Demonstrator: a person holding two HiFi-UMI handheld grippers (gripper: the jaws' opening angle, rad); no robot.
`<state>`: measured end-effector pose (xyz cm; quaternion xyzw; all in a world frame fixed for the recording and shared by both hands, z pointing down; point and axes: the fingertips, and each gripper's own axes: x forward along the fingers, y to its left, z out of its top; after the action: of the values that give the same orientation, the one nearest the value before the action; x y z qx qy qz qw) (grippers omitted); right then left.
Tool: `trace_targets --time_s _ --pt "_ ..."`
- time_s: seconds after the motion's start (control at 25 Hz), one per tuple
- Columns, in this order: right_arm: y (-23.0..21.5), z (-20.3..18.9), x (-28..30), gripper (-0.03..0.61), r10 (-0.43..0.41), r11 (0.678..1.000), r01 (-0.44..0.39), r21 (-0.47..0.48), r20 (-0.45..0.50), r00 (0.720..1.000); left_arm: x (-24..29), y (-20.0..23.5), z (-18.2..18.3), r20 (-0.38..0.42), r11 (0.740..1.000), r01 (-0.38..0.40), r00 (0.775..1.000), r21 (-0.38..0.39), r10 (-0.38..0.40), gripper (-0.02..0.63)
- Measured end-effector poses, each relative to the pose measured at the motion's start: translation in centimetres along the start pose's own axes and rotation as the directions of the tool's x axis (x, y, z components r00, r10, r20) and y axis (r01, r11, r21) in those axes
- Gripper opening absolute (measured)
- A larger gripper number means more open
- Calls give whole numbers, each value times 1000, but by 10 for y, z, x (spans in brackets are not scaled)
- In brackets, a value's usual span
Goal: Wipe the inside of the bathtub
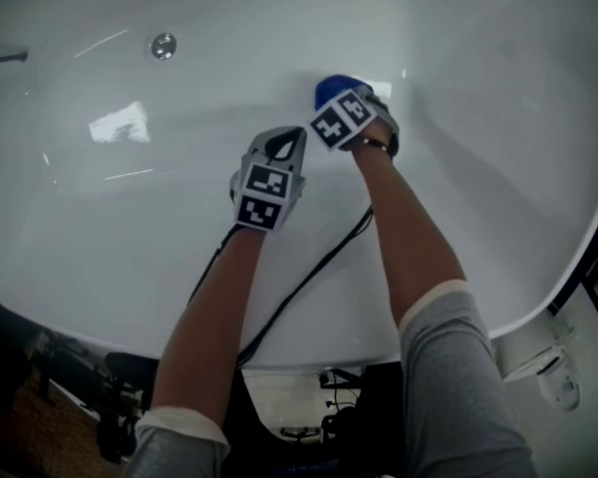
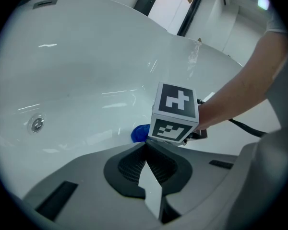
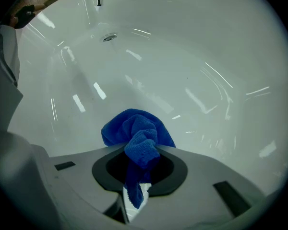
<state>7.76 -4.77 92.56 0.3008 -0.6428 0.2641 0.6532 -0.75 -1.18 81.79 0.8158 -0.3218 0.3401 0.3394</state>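
Softly bunched, likely light and limp: blue cloth [image 3: 137,138] pinched in right claw [image 3: 138,153], at twelve o'clock in the bathtub [image 1: 130,227]. Empty, clenched left claw [image 2: 146,146] at its seven o'clock. Best held by a gathered fold.

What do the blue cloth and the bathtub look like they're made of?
The blue cloth: probably microfiber or terry, matte, judging by its fuzzy looped nap and soft folds. The bathtub: glossy white, likely acrylic or enamel; sharp light reflections streak its smooth surface.

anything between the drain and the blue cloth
Nothing, just bare tub between the drain and the cloth, shown in the head view.
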Motion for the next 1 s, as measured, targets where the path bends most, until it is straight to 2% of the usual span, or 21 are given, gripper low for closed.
trace_targets --time_s 0.2,0.36,0.44,0.6,0.84,1.0 --pt "-2 -38 1 64 25 1000 -26 -13 -96 995 3 -16 -2 -5 1000 17 1000 -3 -17 3" --pt "0 -71 1 64 33 998 -42 -39 -208 978 0 -22 -3 -5 1000 26 1000 -3 -26 3" --pt "3 -91 1 64 50 997 -65 -45 -279 959 -1 -24 -2 -2 1000 26 1000 -3 -26 3" --pt "11 -137 -2 64 99 993 -114 -11 -420 902 -3 -29 5 10 999 31 999 4 -31 3" --pt "19 -163 -7 63 80 986 -142 -88 -503 861 -2 -44 12 17 998 63 998 22 -63 3" --pt "19 -176 -17 62 118 982 -181 -58 -559 821 -5 -56 14 14 996 83 996 34 -84 3"
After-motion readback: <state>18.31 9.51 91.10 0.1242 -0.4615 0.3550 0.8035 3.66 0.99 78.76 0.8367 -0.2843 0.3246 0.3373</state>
